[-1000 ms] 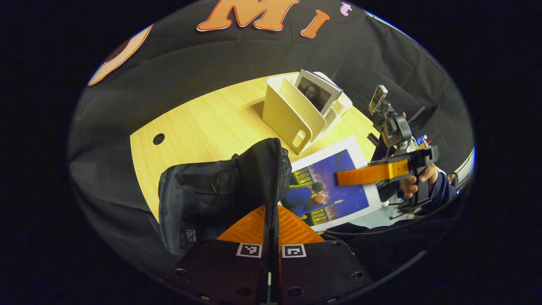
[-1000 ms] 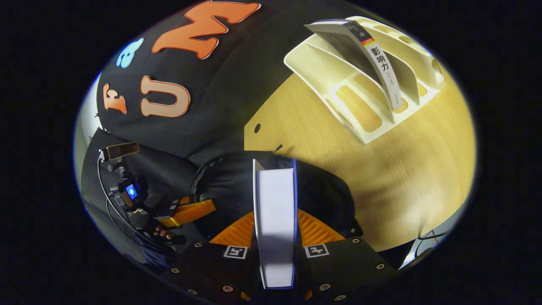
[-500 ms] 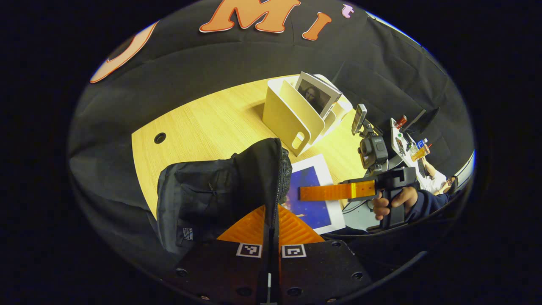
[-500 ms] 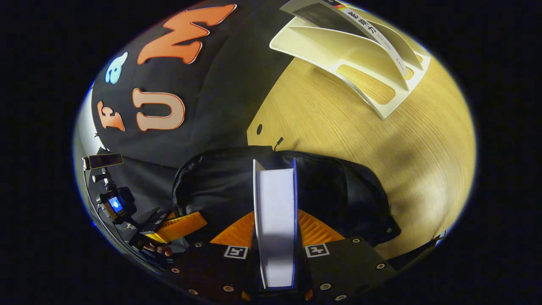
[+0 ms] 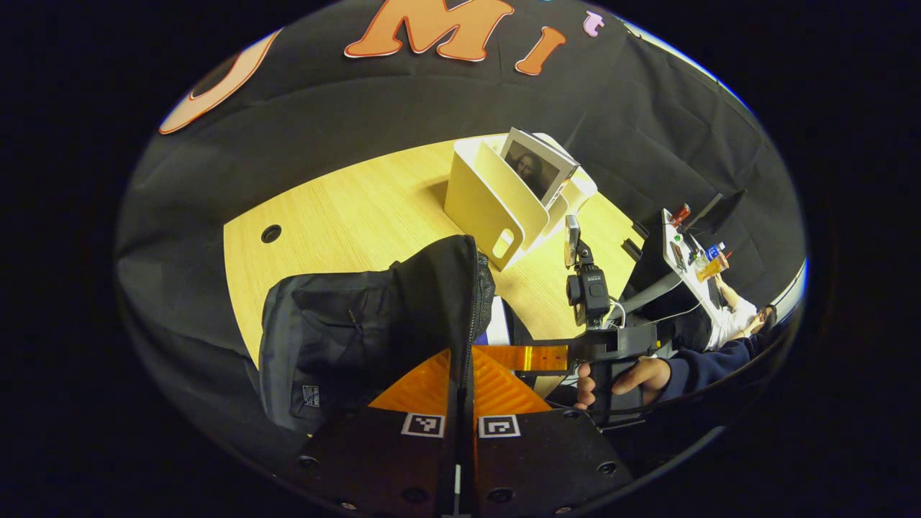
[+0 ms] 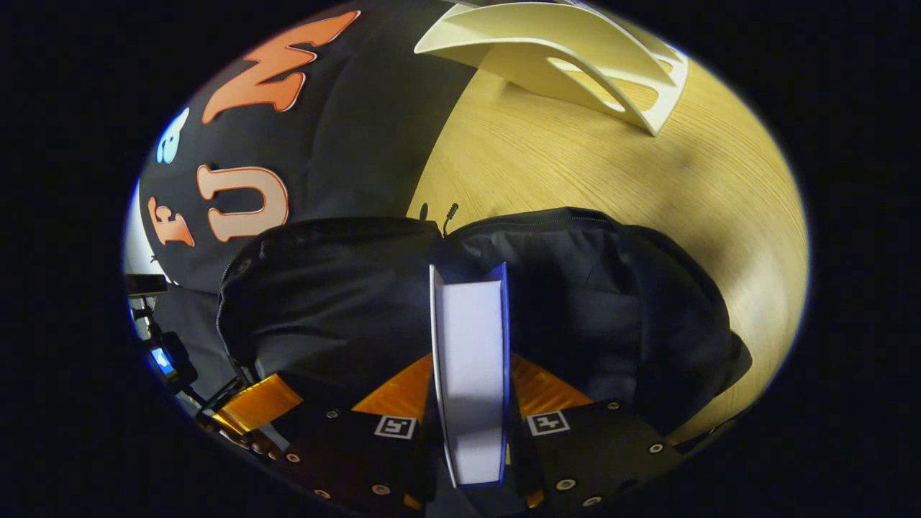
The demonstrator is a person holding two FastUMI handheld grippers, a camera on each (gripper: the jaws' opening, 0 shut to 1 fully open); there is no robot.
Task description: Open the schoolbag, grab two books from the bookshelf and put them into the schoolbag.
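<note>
We see the wooden table (image 5: 345,208) under everything. On it the black schoolbag (image 5: 374,316) stands near the front edge, its fabric slack and its mouth gaping upward; in the right gripper view the dark opening of the bag (image 6: 561,288) lies straight ahead. Behind it stands the cream bookshelf (image 5: 489,194), a book with a portrait cover (image 5: 536,165) leaning in one slot. The blue-edged book (image 6: 471,367) with pale pages has its long axis along the fingers, its far end pointing into the bag. The right gripper (image 6: 471,403) pinches this book from both sides. The left gripper (image 5: 460,374) pinches the bag's zippered rim, fingers pressed together on it.
</note>
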